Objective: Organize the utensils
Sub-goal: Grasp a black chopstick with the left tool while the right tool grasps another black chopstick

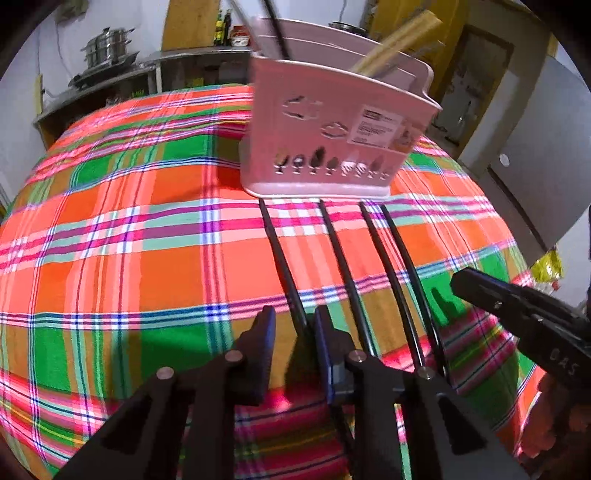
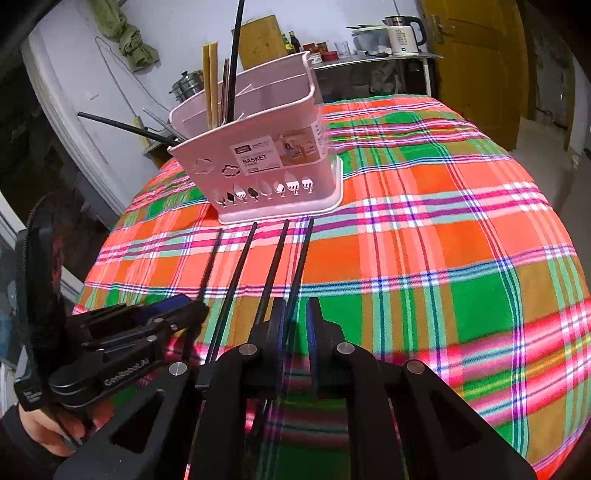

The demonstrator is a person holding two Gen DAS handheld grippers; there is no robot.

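Observation:
Several black chopsticks (image 1: 347, 258) lie side by side on the plaid tablecloth (image 1: 147, 240), tips toward a pink utensil basket (image 1: 332, 122). The basket holds yellow chopsticks (image 1: 395, 40) and dark utensils (image 2: 234, 55). My left gripper (image 1: 295, 325) is down at the leftmost chopstick (image 1: 280, 258), which passes between its jaws close to the right finger; the left pad stands off it. My right gripper (image 2: 295, 314) hovers over the near ends of the rightmost chopsticks (image 2: 301, 258). Its jaws show a narrow gap and grip nothing. In the left wrist view, the right gripper (image 1: 461, 280) is beside the sticks and casts its shadow on the cloth.
The round table's edge curves away on both sides. A metal shelf behind it carries steel pots (image 1: 107, 48), bottles and a white kettle (image 2: 402, 35). A yellow door (image 2: 480, 55) stands at the far right. A hand (image 2: 48, 424) holds the left tool.

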